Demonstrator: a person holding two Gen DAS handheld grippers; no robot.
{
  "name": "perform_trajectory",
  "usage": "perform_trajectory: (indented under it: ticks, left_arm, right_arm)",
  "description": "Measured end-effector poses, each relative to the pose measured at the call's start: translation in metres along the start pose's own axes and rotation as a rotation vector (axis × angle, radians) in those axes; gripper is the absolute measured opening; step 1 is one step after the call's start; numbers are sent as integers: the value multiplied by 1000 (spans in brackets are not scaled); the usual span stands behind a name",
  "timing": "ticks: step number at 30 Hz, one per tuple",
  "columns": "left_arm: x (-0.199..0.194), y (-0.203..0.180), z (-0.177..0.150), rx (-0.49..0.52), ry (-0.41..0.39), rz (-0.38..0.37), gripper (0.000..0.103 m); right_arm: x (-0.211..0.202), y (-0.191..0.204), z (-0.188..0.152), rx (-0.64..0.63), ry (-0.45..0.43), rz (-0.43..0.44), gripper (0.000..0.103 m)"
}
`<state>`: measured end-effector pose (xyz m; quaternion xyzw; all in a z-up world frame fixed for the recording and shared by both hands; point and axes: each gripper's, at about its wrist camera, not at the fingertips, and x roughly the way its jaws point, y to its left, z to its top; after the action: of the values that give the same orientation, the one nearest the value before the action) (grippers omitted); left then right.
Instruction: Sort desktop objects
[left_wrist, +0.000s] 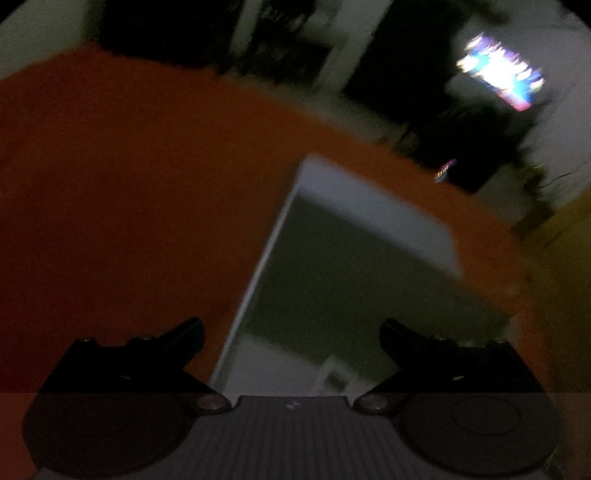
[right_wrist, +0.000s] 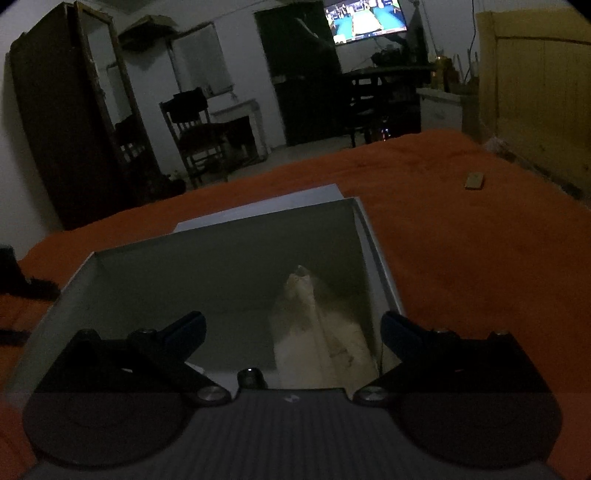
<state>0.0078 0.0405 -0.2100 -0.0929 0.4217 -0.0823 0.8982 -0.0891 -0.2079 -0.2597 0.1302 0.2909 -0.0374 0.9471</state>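
A white open box (right_wrist: 376, 254) sits on the orange cloth (right_wrist: 461, 258). A pale crumpled cloth-like item (right_wrist: 317, 332) and a small dark round object (right_wrist: 251, 376) lie inside it. My right gripper (right_wrist: 291, 332) is open and empty, just above the box's near side. A small tan block (right_wrist: 475, 181) lies on the cloth to the far right. In the blurred left wrist view the box (left_wrist: 351, 206) is ahead and right, and my left gripper (left_wrist: 291, 336) is open and empty over its left wall.
The orange cloth (left_wrist: 110, 203) spreads wide to the left of the box. A dark object (right_wrist: 14, 277) lies at the cloth's left edge. Beyond are a chair (right_wrist: 195, 136), a wardrobe (right_wrist: 62, 122), a lit TV (right_wrist: 364, 18) and a yellow door (right_wrist: 535, 92).
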Motion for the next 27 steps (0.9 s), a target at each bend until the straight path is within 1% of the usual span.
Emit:
perform_trajectory:
  ticks: [3, 5, 7, 9, 11, 13, 14, 15, 16, 17, 19, 22, 23, 25, 27]
  left_arm:
    - [6, -1, 8, -19, 57, 65, 102]
    - [10, -3, 13, -26, 91, 102, 102]
    - [8, -12, 14, 1, 104, 104, 102]
    - [6, -20, 15, 28, 116, 106, 102]
    - [5, -28, 17, 56, 129, 108, 102]
    - [3, -36, 18, 83, 141, 111, 102]
    - [3, -40, 20, 98, 150, 88, 102]
    - [2, -43, 23, 118, 150, 22, 102]
    - [-1, -45, 26, 142, 116, -16, 102]
    - [-4, -48, 29, 165, 82, -35, 102]
    - [-5, -54, 38, 182, 62, -47, 102]
    - [-4, -57, 52, 158, 54, -44, 102]
    - [-3, -56, 56, 151, 64, -44, 102]
    - [2, -53, 64, 135, 112, -54, 102]
    - [12, -43, 76, 79, 193, -118, 102]
  right_arm:
    - [-2, 3, -2, -43, -7, -7, 103]
    - [-7, -2, -3, -10, -47, 16, 103]
    - [-15, -12, -5, 52, -117, 72, 103]
    - [-19, -15, -2, 67, -133, 111, 103]
    - [-22, -13, 3, 32, -127, 105, 103]
    - [-26, -9, 8, -22, -138, 71, 103]
    - [-29, -7, 10, -32, -142, 44, 103]
    - [-32, -7, 14, -23, -145, 28, 103]
    - [-36, -6, 15, -9, -149, 34, 103]
    - [-40, -6, 18, 6, -147, 53, 103]
    - [-47, -7, 26, 30, -150, 84, 103]
    - [-58, -5, 39, 31, -162, 114, 103]
    - [-61, -4, 44, 27, -165, 124, 103]
    - [-65, -6, 53, 46, -132, 158, 103]
    - [-67, -12, 64, 88, -100, 202, 103]
